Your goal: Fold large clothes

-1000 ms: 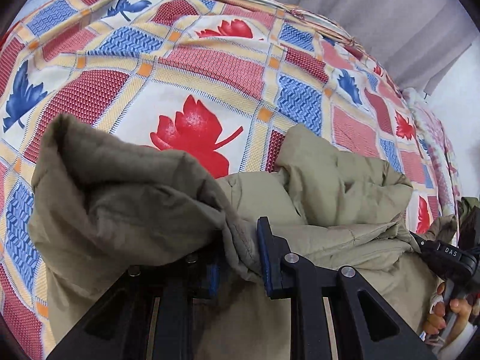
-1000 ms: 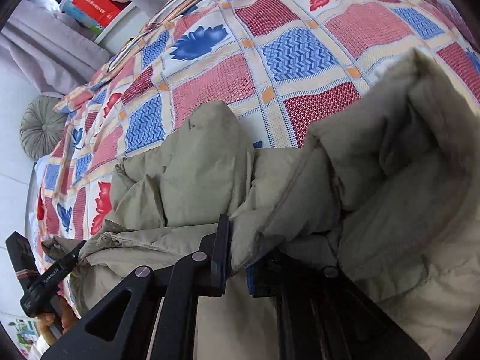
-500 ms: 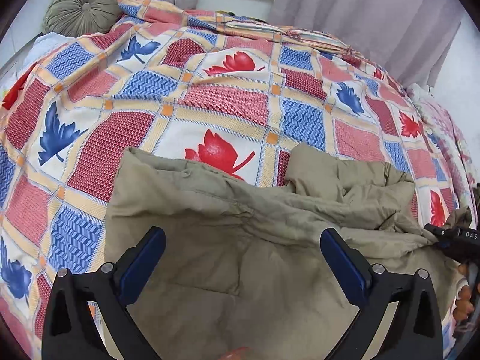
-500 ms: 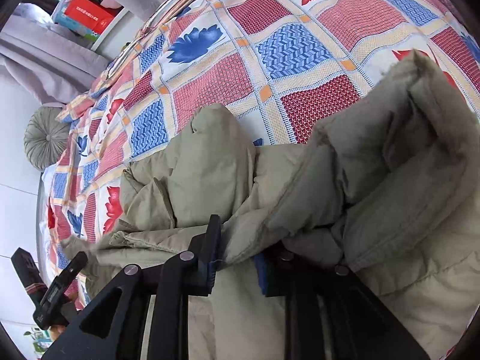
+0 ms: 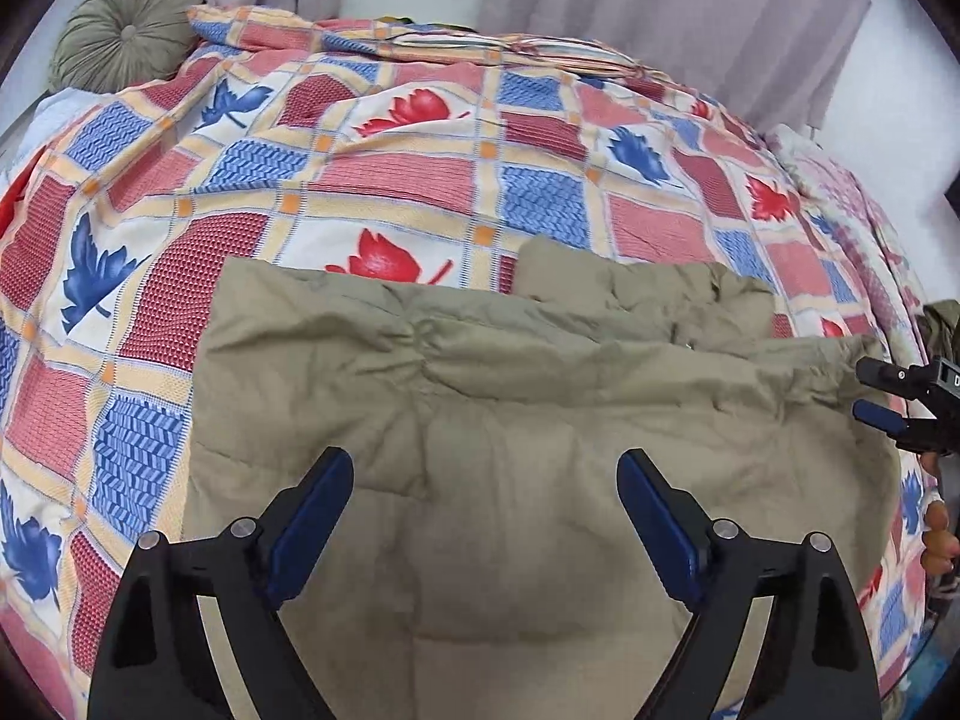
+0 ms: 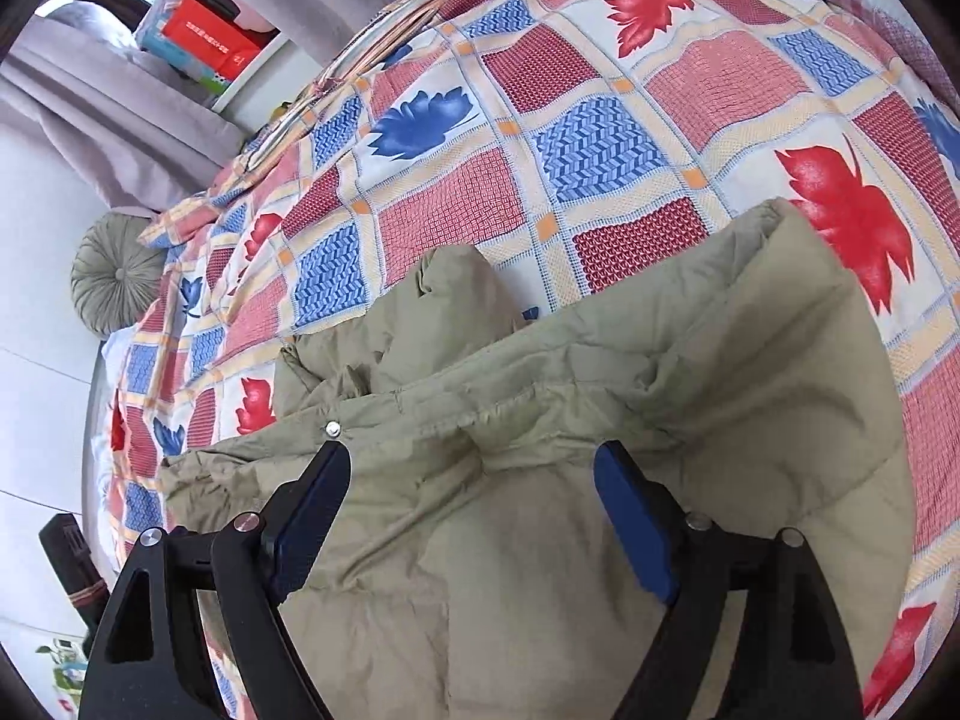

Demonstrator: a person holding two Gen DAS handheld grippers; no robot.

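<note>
Olive padded jacket (image 5: 510, 420) is seen folded on the bed, on a patchwork quilt (image 5: 390, 180) — directly below and ahead of both sets of jaws, nothing between either pair. Left gripper (image 5: 485, 519) jaws stand wide and are closing slightly; right gripper (image 6: 471, 507) jaws stand wide and are opening, pads clear of the cloth. The jacket's long axis is judged to run side to side across both views, along the gathered seam (image 5: 600, 354). Each hand is set over its own half, the left over the flatter side, the right nearer the bunched sleeve (image 6: 444, 300) and snap button (image 6: 332, 429). Fabric is matte, puffy, quilted in soft panels, wrinkled at the seam; the quilt is woven, with red and blue leaves. A round pleated cushion (image 5: 123, 24) lies well apart at the bed's far corner
</note>
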